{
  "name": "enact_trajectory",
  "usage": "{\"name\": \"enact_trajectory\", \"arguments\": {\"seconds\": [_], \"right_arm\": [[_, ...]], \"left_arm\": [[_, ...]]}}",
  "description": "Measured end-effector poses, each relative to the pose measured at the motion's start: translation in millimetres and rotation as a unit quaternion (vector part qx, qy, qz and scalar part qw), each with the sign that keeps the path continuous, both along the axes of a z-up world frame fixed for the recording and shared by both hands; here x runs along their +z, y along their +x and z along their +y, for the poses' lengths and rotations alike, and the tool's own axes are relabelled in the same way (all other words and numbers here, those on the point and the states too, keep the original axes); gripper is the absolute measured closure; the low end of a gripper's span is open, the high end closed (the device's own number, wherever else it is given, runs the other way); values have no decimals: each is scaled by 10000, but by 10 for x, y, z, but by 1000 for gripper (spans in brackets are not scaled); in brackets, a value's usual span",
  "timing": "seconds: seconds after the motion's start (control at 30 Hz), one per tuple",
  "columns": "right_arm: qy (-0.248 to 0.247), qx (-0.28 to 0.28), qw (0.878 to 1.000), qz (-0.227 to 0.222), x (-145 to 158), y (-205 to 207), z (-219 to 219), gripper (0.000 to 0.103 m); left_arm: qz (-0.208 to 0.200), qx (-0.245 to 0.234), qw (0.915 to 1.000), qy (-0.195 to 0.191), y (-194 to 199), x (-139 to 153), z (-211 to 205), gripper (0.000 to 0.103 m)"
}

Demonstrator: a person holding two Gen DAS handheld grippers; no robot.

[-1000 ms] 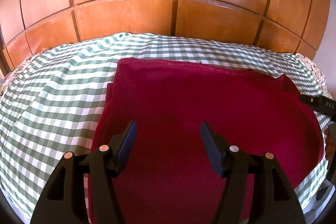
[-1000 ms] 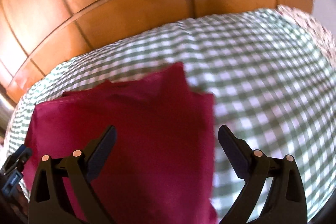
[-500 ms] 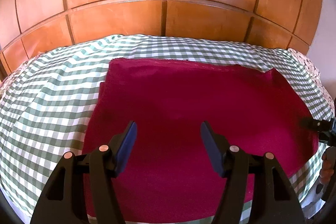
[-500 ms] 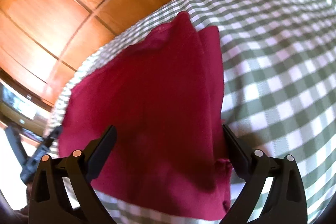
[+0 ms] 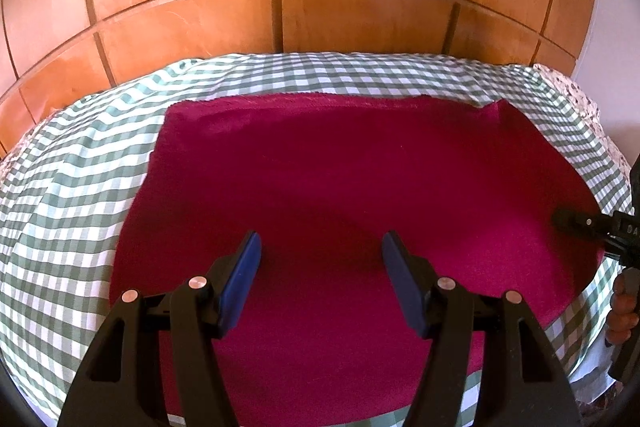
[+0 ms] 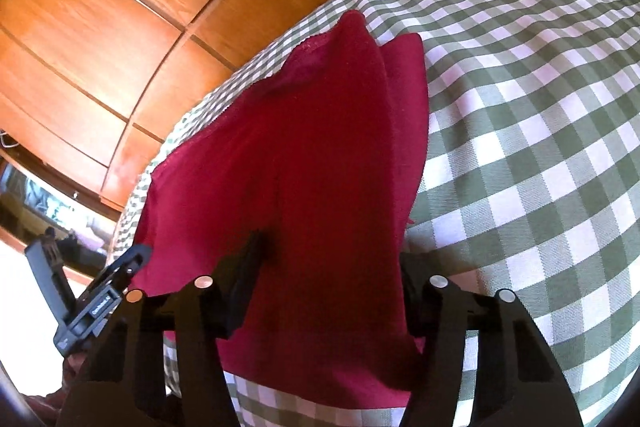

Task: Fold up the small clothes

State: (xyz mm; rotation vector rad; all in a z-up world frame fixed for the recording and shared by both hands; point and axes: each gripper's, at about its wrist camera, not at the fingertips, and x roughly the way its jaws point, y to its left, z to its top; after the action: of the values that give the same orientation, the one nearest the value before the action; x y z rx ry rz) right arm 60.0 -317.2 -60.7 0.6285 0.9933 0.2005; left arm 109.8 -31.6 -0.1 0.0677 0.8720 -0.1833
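warm wooden panelling (image 5: 320, 7) backs a bed (image 5: 72, 187) spread with a green-and-white checked cover, and the red garment (image 5: 340, 187) lies on it, mostly flat, its far right corner (image 6: 356, 27) peaked up. the left gripper (image 5: 320, 259) hovers over the garment's near middle with its fingers (image 5: 244, 271) spread and nothing between them, probably waiting to take its own side once the other has a hold. the right gripper (image 6: 328, 267) sits at the garment's right edge; its fingers have just been closing with a raised fold of the red cloth between them (whether they are truly pinching it cannot be told, since the cloth hides the right finger). that edge is likely being taken to carry it across for a fold. small white lettering on the grippers' bodies is too small to read.
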Motion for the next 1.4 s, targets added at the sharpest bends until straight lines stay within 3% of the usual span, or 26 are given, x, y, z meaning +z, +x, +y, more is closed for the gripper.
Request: {"name": "enact_trajectory", "arguments": {"seconds": [0.13, 0.4, 0.63, 0.8, 1.03, 1.17, 1.23, 1.3, 1.33, 1.37, 1.4], "right_arm": [[140, 36, 9999, 6, -10, -7, -30, 66], [157, 227, 9992, -289, 289, 44, 171, 71], [241, 768, 9928, -888, 888, 216, 665, 71], [240, 1531, 9815, -1123, 1162, 431, 1412, 71], [-169, 2513, 9655, -657, 845, 717, 2674, 72], [-832, 2903, 9522, -466, 598, 683, 3109, 72], [-1135, 3123, 9409, -653, 595, 554, 3204, 66], [-1133, 3292, 9339, -808, 629, 491, 3208, 62], [-1046, 3381, 9314, -849, 644, 446, 3193, 54], [-697, 3546, 9284, -862, 684, 382, 3139, 35], [-417, 3647, 9264, -841, 709, 332, 3089, 26]], "left_arm": [[59, -16, 10000, 61, 44, -48, -28, 40], [207, -54, 9995, -219, 109, -67, 52, 40], [264, 104, 9932, -1127, 44, 141, 623, 41], [266, 542, 9805, -1870, -109, 223, 1320, 41], [225, 1097, 9611, -2524, -271, 227, 2017, 41], [277, 1080, 9500, -2916, -280, 222, 2167, 41], [324, 986, 9474, -3027, -251, 231, 2161, 41], [451, 840, 9398, -3282, -177, 233, 2125, 39], [493, 785, 9367, -3375, -153, 237, 2100, 37], [568, 703, 9318, -3516, -112, 241, 2071, 35], [642, 628, 9266, -3653, -70, 240, 2040, 33]]}}
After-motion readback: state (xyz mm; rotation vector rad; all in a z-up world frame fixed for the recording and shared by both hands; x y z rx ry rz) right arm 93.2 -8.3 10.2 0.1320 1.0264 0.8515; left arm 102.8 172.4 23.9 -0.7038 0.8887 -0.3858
